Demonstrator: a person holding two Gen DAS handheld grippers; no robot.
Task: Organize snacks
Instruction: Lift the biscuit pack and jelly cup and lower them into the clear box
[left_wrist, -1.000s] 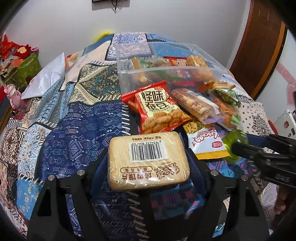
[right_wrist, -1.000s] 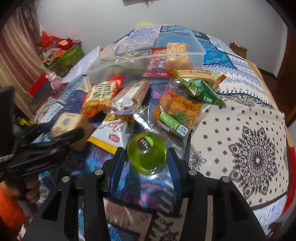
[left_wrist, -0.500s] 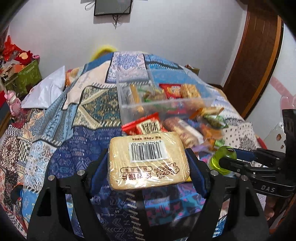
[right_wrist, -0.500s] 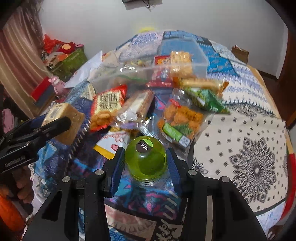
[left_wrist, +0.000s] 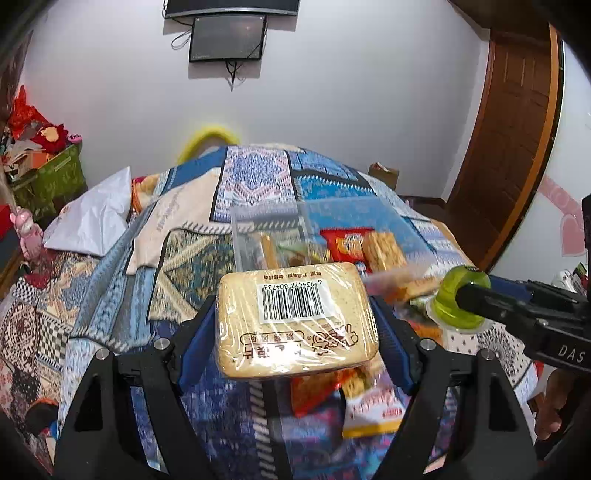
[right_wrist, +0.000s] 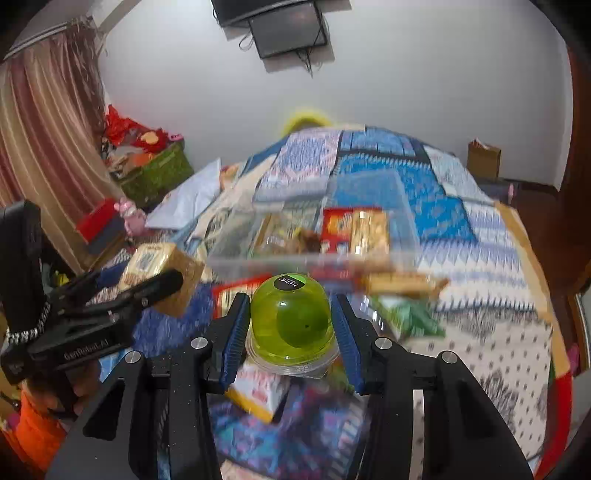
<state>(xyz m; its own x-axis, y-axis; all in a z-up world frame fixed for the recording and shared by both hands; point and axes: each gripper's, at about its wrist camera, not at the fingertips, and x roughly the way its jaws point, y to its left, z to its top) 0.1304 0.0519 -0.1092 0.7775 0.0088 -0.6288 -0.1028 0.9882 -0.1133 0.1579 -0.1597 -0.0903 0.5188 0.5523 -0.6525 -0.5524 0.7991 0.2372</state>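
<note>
Both my claws have risen off the patchwork quilt: left gripper pinches the plastic-wrapped tan biscuit block, barcode up; right gripper pinches the green domed jelly cup, its black label visible only from the right wrist.

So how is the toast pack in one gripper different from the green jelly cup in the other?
The toast pack is flat, tan and rectangular with a barcode label; the jelly cup is a see-through green dome with a small black sticker. The left gripper clamps the toast pack by its short ends, while the right gripper squeezes the jelly cup's round sides. Both are held up over the snack pile.
</note>
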